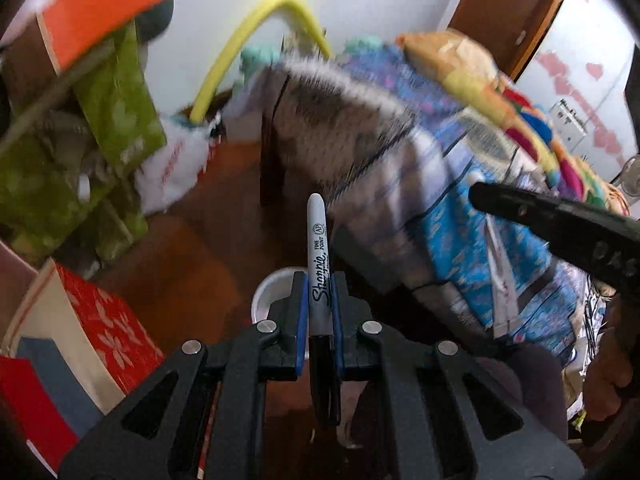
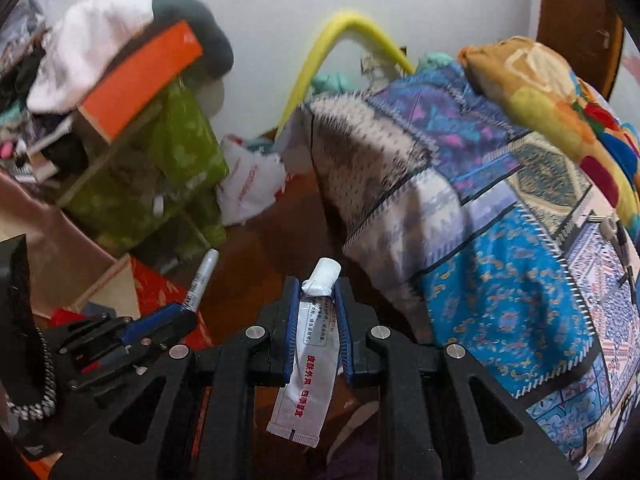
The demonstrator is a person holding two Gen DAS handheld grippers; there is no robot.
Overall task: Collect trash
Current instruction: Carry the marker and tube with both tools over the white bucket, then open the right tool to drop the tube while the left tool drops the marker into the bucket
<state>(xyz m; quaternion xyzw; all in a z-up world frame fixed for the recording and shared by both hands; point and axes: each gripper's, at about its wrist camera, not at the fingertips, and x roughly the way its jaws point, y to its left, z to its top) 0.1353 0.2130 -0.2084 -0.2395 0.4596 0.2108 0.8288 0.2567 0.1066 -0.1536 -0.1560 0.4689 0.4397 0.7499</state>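
The left gripper (image 1: 320,300) has its jaws nearly closed, clamped on a Sharpie marker (image 1: 319,264). The marker's long axis runs along the fingers, grey end pointing forward, black cap back toward the camera. The right gripper (image 2: 319,304) likewise has narrow jaws pinching a flattened ointment tube (image 2: 314,344), white cap forward, crimped tail hanging back, above the wooden floor (image 2: 256,248).
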